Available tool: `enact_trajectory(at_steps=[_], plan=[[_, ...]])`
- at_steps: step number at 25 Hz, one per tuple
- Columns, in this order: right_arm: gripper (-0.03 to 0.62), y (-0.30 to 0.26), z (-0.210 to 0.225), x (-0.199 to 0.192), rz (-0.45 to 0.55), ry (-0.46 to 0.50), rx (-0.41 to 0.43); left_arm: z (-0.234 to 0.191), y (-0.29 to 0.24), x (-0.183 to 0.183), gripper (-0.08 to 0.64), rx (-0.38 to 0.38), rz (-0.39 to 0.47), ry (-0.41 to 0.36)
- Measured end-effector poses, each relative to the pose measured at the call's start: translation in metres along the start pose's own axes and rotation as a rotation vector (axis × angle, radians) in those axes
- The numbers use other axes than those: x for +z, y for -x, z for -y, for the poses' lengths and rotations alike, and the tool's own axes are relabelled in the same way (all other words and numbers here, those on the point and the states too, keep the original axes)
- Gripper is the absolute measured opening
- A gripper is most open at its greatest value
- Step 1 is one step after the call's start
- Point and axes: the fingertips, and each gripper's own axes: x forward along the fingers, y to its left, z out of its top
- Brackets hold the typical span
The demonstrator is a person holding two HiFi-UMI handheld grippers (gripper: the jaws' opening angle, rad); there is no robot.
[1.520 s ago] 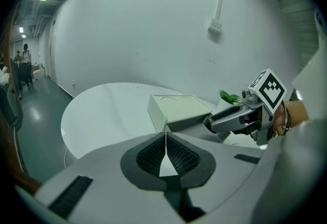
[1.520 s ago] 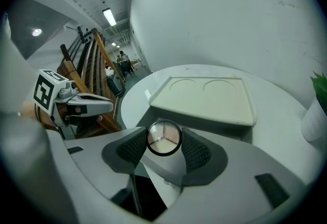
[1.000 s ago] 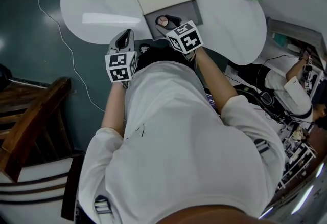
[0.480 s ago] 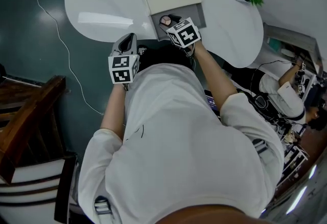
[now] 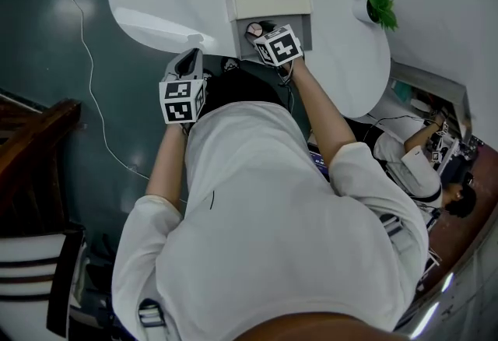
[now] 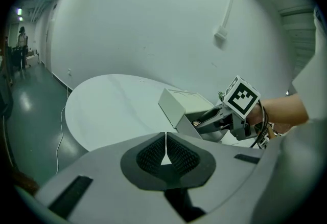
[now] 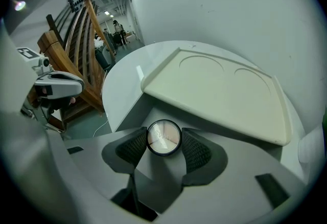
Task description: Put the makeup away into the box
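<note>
Round compact (image 7: 163, 136) clamped between right gripper (image 7: 163, 142) jaws, lower centre of frame, above the open box (image 7: 219, 90); left gripper (image 6: 166, 147) jaws together, empty

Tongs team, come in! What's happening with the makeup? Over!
Right tongs shut on round compact, over open box. Left tongs shut, empty, off to the side. Nothing in the way.
</note>
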Motion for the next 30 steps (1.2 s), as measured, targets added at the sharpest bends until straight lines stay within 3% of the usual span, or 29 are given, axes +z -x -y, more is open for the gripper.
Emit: enact_trajectory(at_steps=[10, 12, 14, 15, 21, 30], plan=[[0.236, 0.014, -0.012, 0.005, 0.038, 0.056, 0.005, 0.017, 0.009, -0.013, 0.025, -0.010, 0.029, 0.040], [0.159, 0.025, -0.011, 0.007, 0.069, 0.055, -0.022, 0.019, 0.010, -0.010, 0.025, -0.009, 0.040, 0.034], [0.024, 0.037, -0.009, 0.009, 0.114, 0.042, -0.056, 0.023, 0.009, -0.003, 0.025, -0.008, 0.057, 0.029], [-0.002, 0.043, -0.009, 0.009, 0.137, 0.040, -0.068, 0.025, 0.008, 0.000, 0.025, -0.008, 0.066, 0.025], [-0.003, 0.067, -0.005, 0.002, 0.230, 0.028, -0.105, 0.042, -0.002, 0.018, 0.025, -0.016, 0.098, 0.003], [-0.003, 0.101, 0.033, -0.021, 0.311, -0.056, -0.118, 0.097, -0.034, 0.030, 0.025, -0.048, 0.066, -0.052]])
